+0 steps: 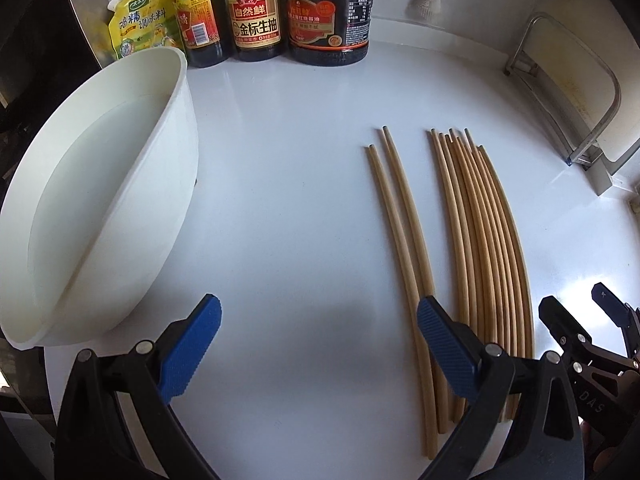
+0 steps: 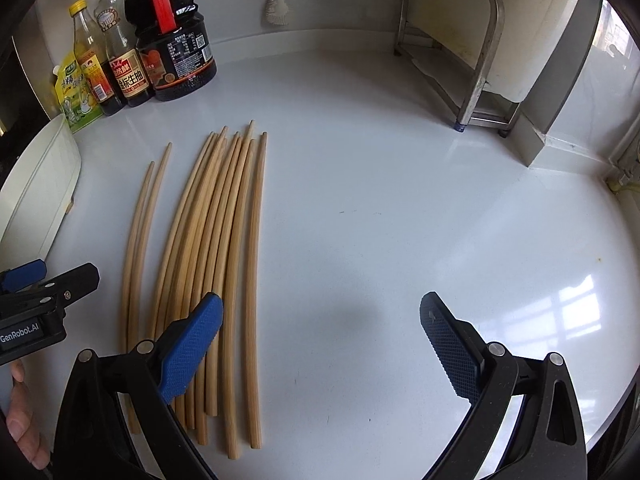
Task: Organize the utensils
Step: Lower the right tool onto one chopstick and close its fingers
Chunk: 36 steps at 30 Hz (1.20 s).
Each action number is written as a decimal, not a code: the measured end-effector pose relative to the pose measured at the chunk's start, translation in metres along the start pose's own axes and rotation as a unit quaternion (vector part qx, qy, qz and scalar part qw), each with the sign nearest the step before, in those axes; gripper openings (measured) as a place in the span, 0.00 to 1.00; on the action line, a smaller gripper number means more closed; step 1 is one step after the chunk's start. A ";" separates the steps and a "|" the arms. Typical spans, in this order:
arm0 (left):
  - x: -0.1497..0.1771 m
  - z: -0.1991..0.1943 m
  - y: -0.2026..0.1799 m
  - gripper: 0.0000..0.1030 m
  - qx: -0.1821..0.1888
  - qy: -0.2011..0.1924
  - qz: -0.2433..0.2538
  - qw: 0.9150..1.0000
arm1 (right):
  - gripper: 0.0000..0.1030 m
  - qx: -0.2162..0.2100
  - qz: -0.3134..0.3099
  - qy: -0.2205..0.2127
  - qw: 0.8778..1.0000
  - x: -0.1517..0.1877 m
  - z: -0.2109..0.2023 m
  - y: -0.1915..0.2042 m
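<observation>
From the left wrist view, I am holding my left tongs (image 1: 318, 344) wide open and empty over the white surface (image 1: 288, 184). The bundle of wooden chopsticks (image 1: 484, 240) is lying flat on the surface, and it serves as my landmark. A separate pair of chopsticks (image 1: 400, 232) is lying just to the left of the bundle, its near ends passing behind my right-hand blue pad. A white basin (image 1: 120, 184) is sitting well to the left of the bundle. Sauce bottles (image 1: 256, 20) and a yellow seasoning pouch (image 1: 144, 20) are standing behind the bundle, against the wall. A metal rack (image 1: 560, 92) is standing beyond it to the right. My right tongs (image 1: 580, 312) are showing at the frame's right edge, just right of the bundle.

From the right wrist view, I am holding my right tongs (image 2: 320, 340) wide open and gripping nothing. Their left blue pad is hovering over the near ends of the bundle (image 2: 224, 248). The separate pair (image 2: 140, 240) is lying left of the bundle, and my left tongs (image 2: 48, 280) are sitting further left, a hand (image 2: 20, 420) showing beneath them.
</observation>
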<state>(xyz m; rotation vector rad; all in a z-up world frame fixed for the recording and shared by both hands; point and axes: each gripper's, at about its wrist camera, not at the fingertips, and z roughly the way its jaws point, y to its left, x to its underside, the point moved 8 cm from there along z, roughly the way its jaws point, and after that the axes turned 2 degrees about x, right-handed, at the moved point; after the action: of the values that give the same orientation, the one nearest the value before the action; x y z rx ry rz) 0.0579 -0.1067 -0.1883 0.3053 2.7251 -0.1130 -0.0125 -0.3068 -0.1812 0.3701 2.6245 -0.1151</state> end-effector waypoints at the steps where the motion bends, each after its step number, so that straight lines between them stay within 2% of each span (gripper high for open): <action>1: 0.000 0.003 0.000 0.94 -0.001 0.002 -0.002 1.000 | 0.92 0.006 -0.003 -0.002 1.000 0.000 0.002 0.000; 9: 0.003 0.012 -0.001 0.94 -0.003 0.003 -0.007 1.000 | 0.92 0.027 -0.012 0.002 1.000 0.003 0.014 -0.003; 15: 0.005 0.014 -0.002 0.94 -0.006 0.003 -0.007 1.000 | 0.92 0.024 -0.021 -0.002 0.999 0.004 0.015 -0.003; 20: 0.006 0.018 -0.003 0.94 -0.007 0.002 -0.011 1.000 | 0.92 0.048 -0.034 -0.009 0.998 0.006 0.016 -0.005; 36: 0.006 0.025 -0.006 0.94 -0.014 0.009 -0.005 1.000 | 0.91 0.046 -0.027 -0.018 0.998 0.002 0.017 -0.014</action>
<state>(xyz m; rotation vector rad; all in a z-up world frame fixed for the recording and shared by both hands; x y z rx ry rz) 0.0601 -0.1148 -0.2134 0.2860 2.7435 -0.0743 -0.0108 -0.3225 -0.1972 0.3249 2.5994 -0.2602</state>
